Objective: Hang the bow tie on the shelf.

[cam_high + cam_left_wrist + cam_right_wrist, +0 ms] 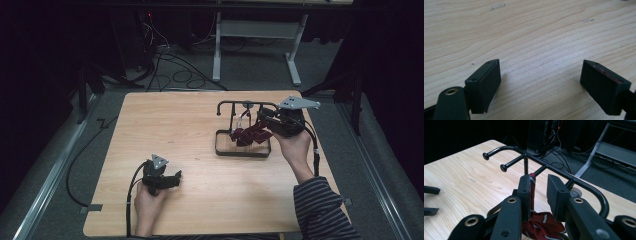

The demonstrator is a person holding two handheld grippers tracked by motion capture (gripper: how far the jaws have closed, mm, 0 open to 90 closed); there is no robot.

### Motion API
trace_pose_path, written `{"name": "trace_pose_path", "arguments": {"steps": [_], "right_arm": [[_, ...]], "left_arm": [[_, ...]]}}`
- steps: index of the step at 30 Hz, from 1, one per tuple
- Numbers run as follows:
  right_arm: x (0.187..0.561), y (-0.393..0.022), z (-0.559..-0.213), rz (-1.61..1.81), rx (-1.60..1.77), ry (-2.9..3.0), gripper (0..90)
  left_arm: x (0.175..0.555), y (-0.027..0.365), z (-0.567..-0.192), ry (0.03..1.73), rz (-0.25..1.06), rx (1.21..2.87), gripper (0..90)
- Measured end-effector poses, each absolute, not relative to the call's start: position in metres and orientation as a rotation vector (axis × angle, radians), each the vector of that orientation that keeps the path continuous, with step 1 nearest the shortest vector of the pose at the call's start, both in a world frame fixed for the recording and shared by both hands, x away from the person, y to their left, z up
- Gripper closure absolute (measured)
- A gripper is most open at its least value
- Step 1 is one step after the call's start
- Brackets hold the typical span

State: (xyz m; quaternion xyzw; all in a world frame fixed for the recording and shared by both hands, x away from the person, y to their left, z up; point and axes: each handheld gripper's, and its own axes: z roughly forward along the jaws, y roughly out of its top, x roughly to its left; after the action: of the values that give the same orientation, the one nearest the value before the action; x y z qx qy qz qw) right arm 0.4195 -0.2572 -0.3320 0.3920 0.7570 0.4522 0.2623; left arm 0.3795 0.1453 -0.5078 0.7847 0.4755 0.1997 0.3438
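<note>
A black metal rack (243, 105) with a rectangular base stands on the right half of the wooden table (165, 125). A dark red striped tie (250, 135) hangs from it in a bunch. My right gripper (262, 120) is at the rack's right end. In the right gripper view its jaws (539, 182) stand apart around a strip of the tie (532, 187). That strip lies against the left pad, with a gap to the right one. The rack's top bar and pegs (564, 173) run just behind. My left gripper (176, 177) rests low near the front left, open (541, 75) over bare wood.
The rack's base frame (220, 145) sits flat on the table. Cables (175, 75) and a white desk leg frame (295, 60) lie on the grey floor beyond the far edge. A metal rail (45, 185) runs along the left side.
</note>
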Motion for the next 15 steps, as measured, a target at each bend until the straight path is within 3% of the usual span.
{"name": "trace_pose_path", "arguments": {"steps": [15], "right_arm": [[0.410, -0.270, -0.334, 1.241, 1.078, 2.056, 70.3]], "left_arm": [[0.379, 0.145, -0.508, 1.236, 0.519, 2.038, 17.2]]}}
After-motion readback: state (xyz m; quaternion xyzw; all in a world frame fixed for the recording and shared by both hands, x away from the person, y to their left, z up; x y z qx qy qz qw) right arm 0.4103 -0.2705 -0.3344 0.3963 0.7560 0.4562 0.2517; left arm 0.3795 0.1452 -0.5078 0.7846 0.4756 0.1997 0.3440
